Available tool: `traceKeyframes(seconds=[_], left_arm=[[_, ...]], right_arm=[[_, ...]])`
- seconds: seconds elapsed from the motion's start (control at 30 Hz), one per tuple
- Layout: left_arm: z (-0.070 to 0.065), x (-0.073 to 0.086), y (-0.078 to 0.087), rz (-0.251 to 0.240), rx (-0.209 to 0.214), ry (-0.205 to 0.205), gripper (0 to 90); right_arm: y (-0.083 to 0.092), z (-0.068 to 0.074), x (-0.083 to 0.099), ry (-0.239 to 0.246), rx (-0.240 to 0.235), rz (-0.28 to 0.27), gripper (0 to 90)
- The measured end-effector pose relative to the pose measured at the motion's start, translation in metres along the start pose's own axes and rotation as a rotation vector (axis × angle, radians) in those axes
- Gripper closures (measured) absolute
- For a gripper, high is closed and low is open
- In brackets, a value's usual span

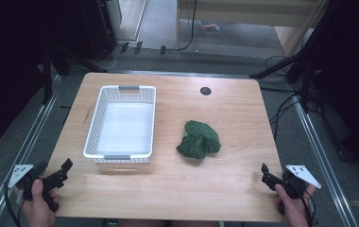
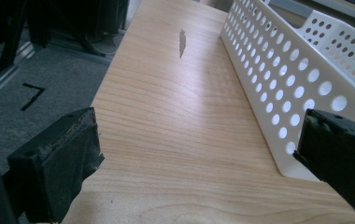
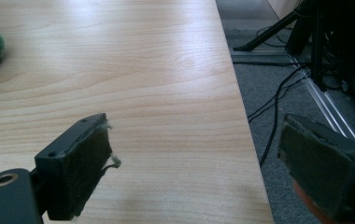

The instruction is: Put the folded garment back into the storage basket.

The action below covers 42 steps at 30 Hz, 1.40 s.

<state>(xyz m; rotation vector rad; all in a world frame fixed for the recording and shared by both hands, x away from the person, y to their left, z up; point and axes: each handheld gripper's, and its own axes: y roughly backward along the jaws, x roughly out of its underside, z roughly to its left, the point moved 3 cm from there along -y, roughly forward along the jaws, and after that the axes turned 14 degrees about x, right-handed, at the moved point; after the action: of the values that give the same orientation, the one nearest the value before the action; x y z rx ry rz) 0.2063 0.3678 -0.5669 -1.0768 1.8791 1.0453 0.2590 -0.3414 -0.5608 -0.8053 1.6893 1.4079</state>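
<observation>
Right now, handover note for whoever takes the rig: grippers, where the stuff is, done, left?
Left gripper: open, nothing between the jaws, at the near left corner of the table, just short of the basket's near corner.
Right gripper: open, holding nothing, at the near right edge of the table.
Green cloth: crumpled in a heap on the table, right of the basket, touched by neither gripper.
White basket: on the left half of the table, nothing in it.
Done: nothing visible so far.
Left: likely pick up the cloth and put it in the basket; the right gripper looks closer to it.
</observation>
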Motion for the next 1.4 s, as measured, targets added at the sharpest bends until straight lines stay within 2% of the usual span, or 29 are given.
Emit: traceKeyframes(seconds=[0.1, 0.2, 0.37, 0.5, 0.6, 0.7, 0.73, 0.83, 0.87, 0.9, 0.97, 1.0, 1.27, 1.4], left_arm=[[-0.001, 0.000, 0.000, 0.002, -0.009, -0.001, 0.0], [0.001, 0.000, -0.001, -0.001, -0.022, 0.025, 0.0], [0.002, -0.004, -0.001, -0.001, -0.028, 0.024, 0.0], [-0.006, -0.015, -0.001, -0.014, -0.019, 0.009, 0.0], [-0.015, -0.027, 0.003, -0.017, 0.010, 0.017, 0.0], [-0.022, -0.034, 0.005, -0.012, 0.004, 0.006, 0.0], [-0.030, -0.040, 0.006, -0.017, 0.024, -0.004, 0.0], [-0.036, -0.044, 0.006, -0.016, 0.038, -0.017, 0.0], [-0.044, -0.048, 0.004, -0.012, 0.047, -0.028, 0.0], [-0.044, -0.048, 0.004, -0.012, 0.047, -0.028, 0.0], [-0.053, -0.052, 0.002, -0.006, 0.075, -0.035, 0.0], [-0.053, -0.052, 0.002, -0.006, 0.075, -0.035, 0.0], [-0.081, -0.066, -0.013, 0.010, 0.127, -0.052, 0.0], [-0.095, -0.068, -0.027, 0.041, 0.150, -0.071, 0.0]], right_arm=[[0.000, 0.000, 0.000, -0.001, 0.000, 0.000, 10.0], [0.000, -0.001, 0.000, -0.001, -0.001, -0.003, 9.9], [0.001, -0.001, 0.000, -0.002, 0.000, -0.007, 10.0], [0.001, -0.001, 0.000, -0.005, 0.004, -0.005, 9.9], [0.000, -0.001, 0.000, -0.011, 0.008, 0.001, 9.8], [0.000, -0.002, 0.000, -0.012, 0.010, 0.002, 9.4], [0.000, -0.002, 0.000, -0.012, 0.009, 0.002, 9.3], [0.000, -0.001, 0.000, -0.011, 0.009, 0.002, 9.2], [0.000, -0.001, 0.000, -0.009, 0.011, 0.002, 8.8], [0.000, -0.001, 0.000, -0.009, 0.014, 0.005, 8.7], [-0.001, -0.002, 0.000, -0.014, 0.023, 0.009, 8.3], [-0.001, -0.002, 0.000, -0.015, 0.025, 0.010, 8.1], [-0.001, -0.002, 0.000, -0.016, 0.023, 0.009, 7.6], [-0.001, -0.002, 0.000, -0.017, 0.021, 0.006, 7.6]])
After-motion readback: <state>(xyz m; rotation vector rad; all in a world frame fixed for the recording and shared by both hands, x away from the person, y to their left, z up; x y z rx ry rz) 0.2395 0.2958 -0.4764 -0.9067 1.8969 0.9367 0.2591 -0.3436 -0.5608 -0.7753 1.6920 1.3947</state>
